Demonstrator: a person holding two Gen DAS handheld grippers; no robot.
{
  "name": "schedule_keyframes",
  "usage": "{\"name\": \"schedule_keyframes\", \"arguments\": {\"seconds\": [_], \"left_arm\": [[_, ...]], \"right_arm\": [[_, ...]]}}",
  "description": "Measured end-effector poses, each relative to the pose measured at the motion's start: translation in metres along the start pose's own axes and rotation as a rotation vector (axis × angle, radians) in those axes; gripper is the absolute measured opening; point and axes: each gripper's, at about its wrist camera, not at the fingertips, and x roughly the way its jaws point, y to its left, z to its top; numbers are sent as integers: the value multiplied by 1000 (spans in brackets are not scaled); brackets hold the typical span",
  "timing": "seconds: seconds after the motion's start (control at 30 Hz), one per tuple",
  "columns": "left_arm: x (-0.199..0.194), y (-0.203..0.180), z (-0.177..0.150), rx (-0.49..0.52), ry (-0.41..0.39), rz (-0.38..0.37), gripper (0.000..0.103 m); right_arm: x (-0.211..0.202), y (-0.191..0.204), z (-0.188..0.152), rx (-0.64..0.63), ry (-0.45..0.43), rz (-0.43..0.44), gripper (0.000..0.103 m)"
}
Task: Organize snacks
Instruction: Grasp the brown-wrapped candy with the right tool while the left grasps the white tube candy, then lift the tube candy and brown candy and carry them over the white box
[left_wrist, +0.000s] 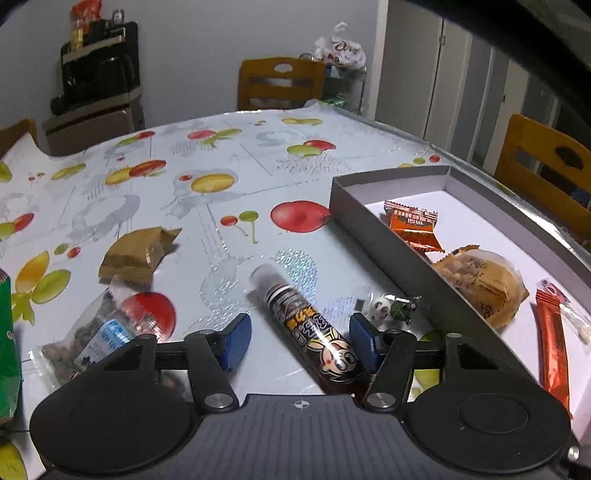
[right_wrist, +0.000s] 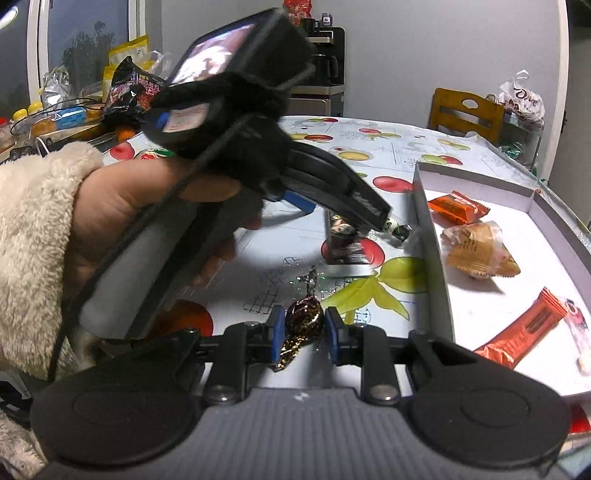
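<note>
Fruit-print tabletop (left_wrist: 229, 155): tray (left_wrist: 369, 206) near its right edge is holding four snacks; right gripper (right_wrist: 304, 326) is clamping a foil-wrapped chocolate (right_wrist: 303, 320); left gripper (left_wrist: 300, 338), spread wide, is straddling a cartoon-printed tube (left_wrist: 306, 325); several packets are lying unsorted.

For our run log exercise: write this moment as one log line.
left claw: open around cartoon snack tube | right claw: shut on foil-wrapped candy | box: four snacks inside

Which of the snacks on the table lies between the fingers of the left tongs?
The cartoon-face tube snack lies between the open left tongs; the panda candy lies outside them.
</note>
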Motion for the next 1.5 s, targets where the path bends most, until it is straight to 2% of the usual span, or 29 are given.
{"name": "schedule_keyframes", "arguments": {"seconds": [0.1, 0.2, 0.33, 0.63, 0.73, 0.8, 0.83, 1.0, 1.1, 1.5], "left_arm": [[-6, 8, -5, 10, 4, -3, 56], [-12, 14, -11, 36, 6, -8, 51], [-12, 17, -12, 65, -2, -12, 51], [-1, 0, -8, 172, -45, -78, 51], [2, 0, -8, 168, -50, -94, 48], [2, 0, -8, 170, -59, -97, 34], [2, 1, -8, 172, -60, -102, 33], [0, 0, -8, 188, -62, -100, 28], [-3, 4, -8, 162, -56, -111, 26], [-37, 22, -13, 109, -97, -134, 24]], "right_arm": [[0, 1, 0, -2, 0, 0, 23], [1, 2, 0, -4, -1, 3, 23], [1, 4, 1, -7, -1, 4, 23], [2, 5, 1, -6, 2, 1, 23], [2, 5, 1, -6, 2, 0, 23], [2, 5, 1, -6, 1, 0, 23], [2, 5, 1, -7, 1, -1, 23], [2, 5, 1, -6, 1, -1, 23], [2, 5, 1, -6, 1, -1, 23], [3, 6, 1, -11, 2, -2, 23]]}}
